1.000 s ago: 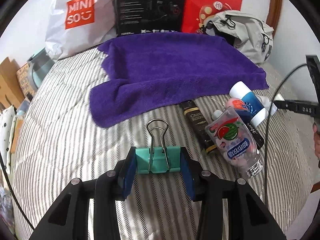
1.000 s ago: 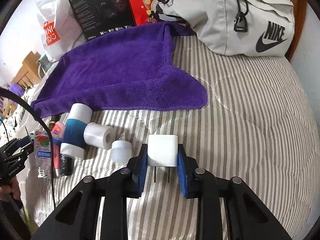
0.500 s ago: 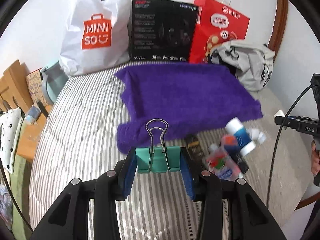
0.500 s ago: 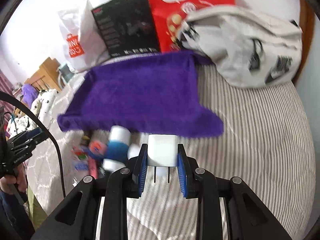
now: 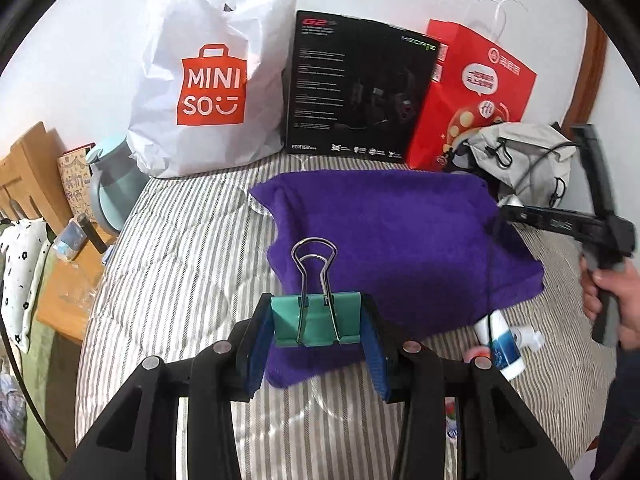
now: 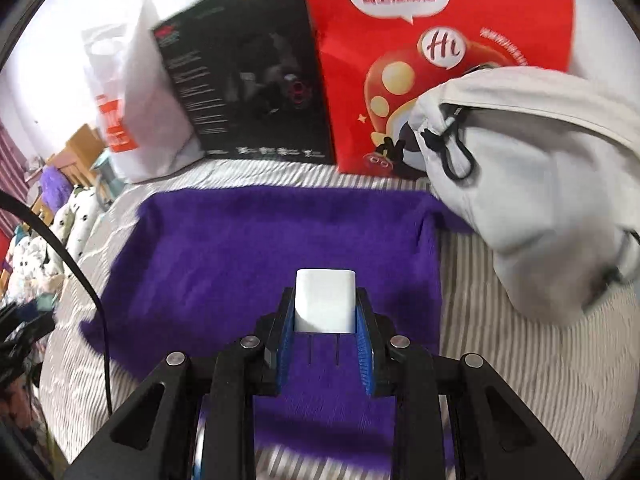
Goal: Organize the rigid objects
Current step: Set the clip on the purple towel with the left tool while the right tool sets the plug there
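Teal binder clip and white charger, each clamped and carried toward the purple towel.

Left wrist view: the left gripper (image 5: 318,326) is closed on the binder clip (image 5: 316,320), its blue pads pressing both sides of the clip body, wire handles pointing forward. The purple towel (image 5: 392,240) lies directly ahead of and below the fingers; a small blue-and-white bottle (image 5: 502,346) lies to the right on the striped bedcover (image 5: 180,264). Right wrist view (motion-blurred): the right gripper (image 6: 325,322) is closed on the charger (image 6: 325,306), prongs pointing back toward the camera, with the towel directly beneath and ahead. Step in hand, as judged: transport of both items to the towel. The next move calls for lowering each gripper to the towel surface, then releasing the items well apart.
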A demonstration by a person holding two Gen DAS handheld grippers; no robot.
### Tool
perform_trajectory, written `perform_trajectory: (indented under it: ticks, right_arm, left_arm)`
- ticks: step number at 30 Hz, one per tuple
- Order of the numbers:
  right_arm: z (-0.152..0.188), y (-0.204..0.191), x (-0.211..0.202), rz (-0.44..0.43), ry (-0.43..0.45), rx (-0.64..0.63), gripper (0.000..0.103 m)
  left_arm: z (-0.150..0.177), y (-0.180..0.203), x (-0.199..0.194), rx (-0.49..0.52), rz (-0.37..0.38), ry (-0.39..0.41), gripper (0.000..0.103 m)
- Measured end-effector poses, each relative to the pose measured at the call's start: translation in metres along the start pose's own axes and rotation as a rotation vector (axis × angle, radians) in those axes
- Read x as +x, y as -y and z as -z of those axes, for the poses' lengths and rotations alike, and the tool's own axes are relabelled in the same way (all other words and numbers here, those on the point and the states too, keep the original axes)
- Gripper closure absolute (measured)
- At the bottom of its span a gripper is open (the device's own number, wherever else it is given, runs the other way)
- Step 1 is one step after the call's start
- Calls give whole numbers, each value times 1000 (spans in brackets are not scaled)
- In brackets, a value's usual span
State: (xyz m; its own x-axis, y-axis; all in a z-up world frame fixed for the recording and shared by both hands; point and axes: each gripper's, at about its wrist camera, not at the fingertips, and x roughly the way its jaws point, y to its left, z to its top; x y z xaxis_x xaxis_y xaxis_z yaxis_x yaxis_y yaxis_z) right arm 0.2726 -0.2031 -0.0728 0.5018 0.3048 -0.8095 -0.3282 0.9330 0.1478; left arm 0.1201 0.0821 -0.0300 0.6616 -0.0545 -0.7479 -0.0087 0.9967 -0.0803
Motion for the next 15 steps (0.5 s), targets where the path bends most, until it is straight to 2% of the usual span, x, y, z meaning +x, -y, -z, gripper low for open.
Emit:
perform_trajectory:
  ticks: [4,9,12,15]
  right_arm:
    - [-17,7,38,32,-23,-7,75]
    - [-22,14,69,57,-69,-7,75]
    - [-22,16,81,64,-100,-15,75]
    - [-20,15,81,63,-89,-26,75]
  left_arm:
    - [-3,0,12,2,4,-17,63]
    - [-9,1,28,6,22,-33,63]
    - [-14,2,38,6,32,-43,63]
    - [-18,4,46,10,35,-48,63]
